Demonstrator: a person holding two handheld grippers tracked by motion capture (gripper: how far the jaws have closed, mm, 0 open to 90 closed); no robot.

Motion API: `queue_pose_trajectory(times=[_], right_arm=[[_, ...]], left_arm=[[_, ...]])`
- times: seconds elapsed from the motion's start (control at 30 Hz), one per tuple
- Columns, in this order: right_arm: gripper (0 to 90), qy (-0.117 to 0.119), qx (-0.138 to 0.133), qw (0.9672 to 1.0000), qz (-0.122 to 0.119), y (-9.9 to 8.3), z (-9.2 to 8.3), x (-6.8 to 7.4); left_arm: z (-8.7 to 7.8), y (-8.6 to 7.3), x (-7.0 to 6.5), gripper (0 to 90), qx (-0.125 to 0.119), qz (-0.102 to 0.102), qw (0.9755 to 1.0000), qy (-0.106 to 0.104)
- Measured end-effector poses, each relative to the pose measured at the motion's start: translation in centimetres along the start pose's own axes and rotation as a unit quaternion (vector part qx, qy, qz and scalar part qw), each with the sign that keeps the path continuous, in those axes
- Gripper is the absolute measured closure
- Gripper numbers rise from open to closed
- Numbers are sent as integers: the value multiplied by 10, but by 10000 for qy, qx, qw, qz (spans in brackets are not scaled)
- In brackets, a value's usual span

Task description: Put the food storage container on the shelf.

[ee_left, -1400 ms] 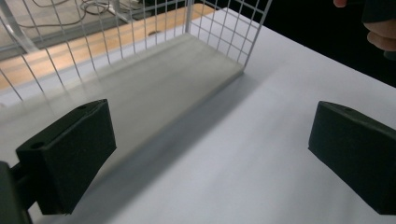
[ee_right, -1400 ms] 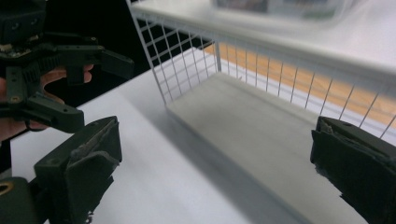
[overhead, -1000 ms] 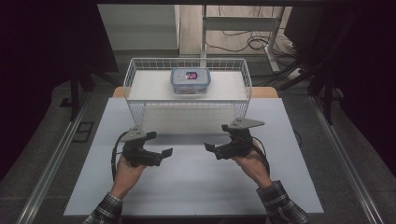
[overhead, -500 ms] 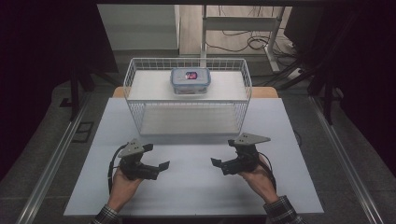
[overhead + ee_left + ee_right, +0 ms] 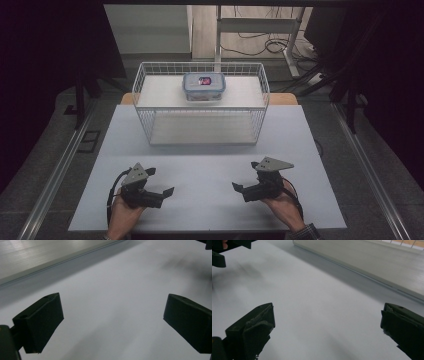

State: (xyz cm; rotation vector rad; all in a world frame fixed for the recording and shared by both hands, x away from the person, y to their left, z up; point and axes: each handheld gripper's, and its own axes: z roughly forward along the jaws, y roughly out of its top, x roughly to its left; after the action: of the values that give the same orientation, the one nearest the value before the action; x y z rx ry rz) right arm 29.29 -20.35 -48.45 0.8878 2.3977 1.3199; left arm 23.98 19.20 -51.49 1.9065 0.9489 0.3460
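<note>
The lidded container (image 5: 203, 86) sits inside the white wire basket (image 5: 150, 125), against the basket's far wall near its middle; the basket stands at the far edge of the desk (image 5: 210, 200). Both grippers rest low near the desk's near edge, well apart from the basket. The left gripper (image 5: 165, 192) has its jaws spread wide, holding nothing; the right gripper (image 5: 239, 189) likewise. Judgement: this reads as a rest or start position. A sound reach would come over the basket's rim from above, jaws wide, squared to the container's sides.
</note>
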Motion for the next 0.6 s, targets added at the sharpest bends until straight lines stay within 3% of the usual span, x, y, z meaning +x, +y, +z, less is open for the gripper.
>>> queue_pose_trajectory(times=[0.37, 0.6], right_arm=[[0, -71, 238, 9997, 43, -20, -6, 5], [0, -80, 617, 9981, -8, -36, -3, 11]], left_arm=[[-14, -20, -4, 16, 343, 24, 9991, 245], [-14, -34, 1, 11, 631, -219, 9975, 223]])
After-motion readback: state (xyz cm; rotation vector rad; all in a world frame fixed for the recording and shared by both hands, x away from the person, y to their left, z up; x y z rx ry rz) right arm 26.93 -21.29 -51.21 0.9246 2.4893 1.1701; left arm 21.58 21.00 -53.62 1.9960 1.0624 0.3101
